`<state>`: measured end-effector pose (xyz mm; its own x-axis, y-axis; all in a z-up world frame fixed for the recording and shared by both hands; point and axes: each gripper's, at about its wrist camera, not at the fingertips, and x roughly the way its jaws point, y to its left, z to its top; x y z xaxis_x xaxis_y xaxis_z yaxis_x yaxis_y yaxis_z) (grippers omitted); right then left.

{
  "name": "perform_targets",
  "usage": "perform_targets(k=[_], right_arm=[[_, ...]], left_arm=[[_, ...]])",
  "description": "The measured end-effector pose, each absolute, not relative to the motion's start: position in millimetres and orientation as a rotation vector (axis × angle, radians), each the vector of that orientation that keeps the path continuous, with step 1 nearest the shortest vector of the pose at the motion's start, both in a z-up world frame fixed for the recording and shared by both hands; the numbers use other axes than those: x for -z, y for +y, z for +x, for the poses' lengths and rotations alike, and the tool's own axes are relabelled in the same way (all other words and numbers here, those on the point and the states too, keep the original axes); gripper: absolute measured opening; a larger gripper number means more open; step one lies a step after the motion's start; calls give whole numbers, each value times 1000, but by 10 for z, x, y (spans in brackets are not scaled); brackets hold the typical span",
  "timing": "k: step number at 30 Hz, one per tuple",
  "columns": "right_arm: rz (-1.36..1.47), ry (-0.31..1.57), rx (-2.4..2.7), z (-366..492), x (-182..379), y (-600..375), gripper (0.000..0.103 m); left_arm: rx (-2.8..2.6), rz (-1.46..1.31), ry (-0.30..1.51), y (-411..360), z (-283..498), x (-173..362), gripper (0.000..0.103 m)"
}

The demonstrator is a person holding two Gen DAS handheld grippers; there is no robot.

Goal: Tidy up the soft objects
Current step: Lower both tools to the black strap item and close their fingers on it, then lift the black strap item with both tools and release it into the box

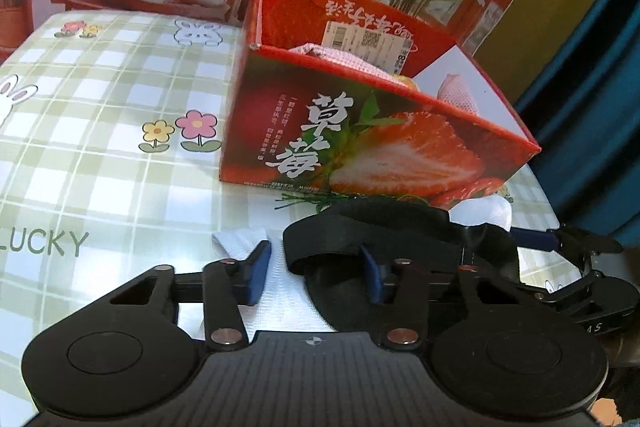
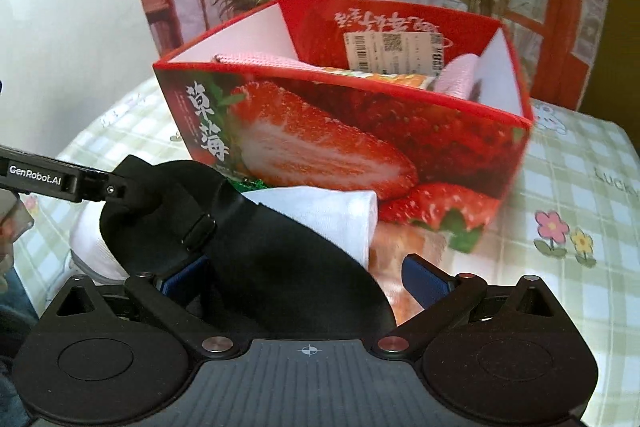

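The black eye mask (image 2: 280, 259) lies low in both frames, on a white cloth (image 2: 320, 211) spread over the counter (image 1: 100, 147), just in front of the red strawberry box (image 1: 360, 131). Your left claw (image 1: 316, 267) straddles the mask's strap end: its jaws stand partly apart, one blue finger (image 1: 256, 267) on the cloth, the other against the mask, not yet pinching. Your right claw (image 2: 308, 275) reaches over the mask's other end with jaws wide apart, nothing clamped. Working both ends probably lets you lift the limp mask without it folding. Pink cloths (image 2: 260, 61) already sit in the box, likely its destination.
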<state>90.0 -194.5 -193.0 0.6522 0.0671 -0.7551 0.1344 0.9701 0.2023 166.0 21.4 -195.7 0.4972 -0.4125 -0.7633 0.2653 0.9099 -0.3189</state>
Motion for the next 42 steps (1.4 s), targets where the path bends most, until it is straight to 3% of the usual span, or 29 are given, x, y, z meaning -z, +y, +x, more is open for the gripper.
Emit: perform_targets(k=[4, 7, 17, 23, 27, 38, 42], right_arm=[[260, 857, 56, 830, 1907, -1955, 97], [250, 848, 62, 823, 1886, -1936, 95], [224, 866, 83, 762, 1892, -1899, 92], [267, 851, 80, 676, 1862, -1929, 63], [233, 815, 99, 660, 1756, -1888, 59], [305, 808, 73, 613, 1748, -1909, 33], [314, 781, 66, 613, 1699, -1894, 33]], left_arm=[[386, -162, 926, 235, 1597, 1899, 19], [360, -173, 879, 294, 1532, 1822, 7], [228, -214, 797, 522, 1427, 1689, 6], [220, -207, 790, 505, 1410, 1665, 6], [211, -212, 814, 524, 1392, 1725, 6], [220, -227, 849, 533, 1372, 1794, 6], [222, -230, 853, 522, 1368, 1803, 6]])
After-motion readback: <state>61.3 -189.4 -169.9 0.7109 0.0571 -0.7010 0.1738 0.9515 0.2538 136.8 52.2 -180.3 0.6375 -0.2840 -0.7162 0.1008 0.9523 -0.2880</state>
